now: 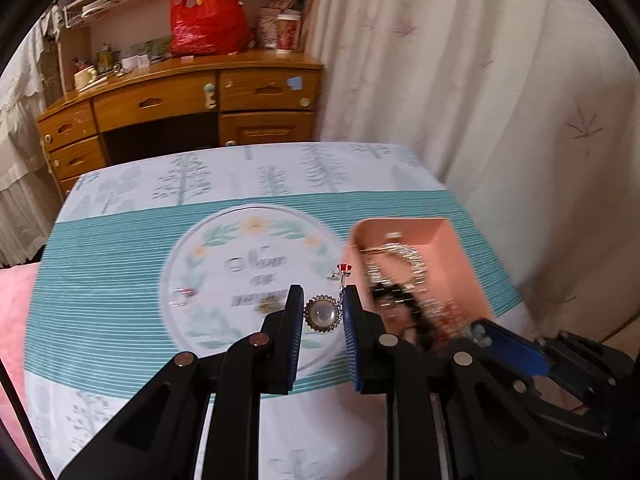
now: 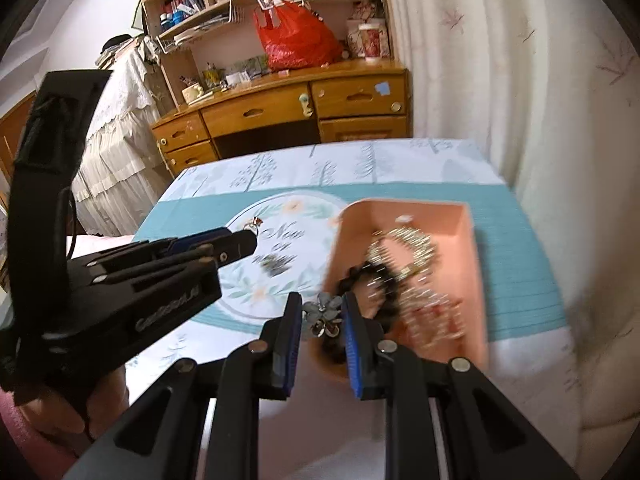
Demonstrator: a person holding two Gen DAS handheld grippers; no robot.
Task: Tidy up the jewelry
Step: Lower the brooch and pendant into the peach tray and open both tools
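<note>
The left gripper [image 1: 322, 312] clamps a round silver brooch [image 1: 322, 314] above the tablecloth [image 1: 120, 264]; the right gripper [image 2: 322, 314] pinches a grey flower-shaped piece [image 2: 322, 312] beside the pink box [image 2: 476, 256], where bracelets [image 2: 404, 264] lie heaped.

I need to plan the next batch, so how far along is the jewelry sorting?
Done: several chains and beads already lie in the pink box. In hand: the left gripper holds a round pearl brooch, the right gripper a grey flower piece. Left: both need dropping in, and a small ring remains on the tablecloth.
</note>
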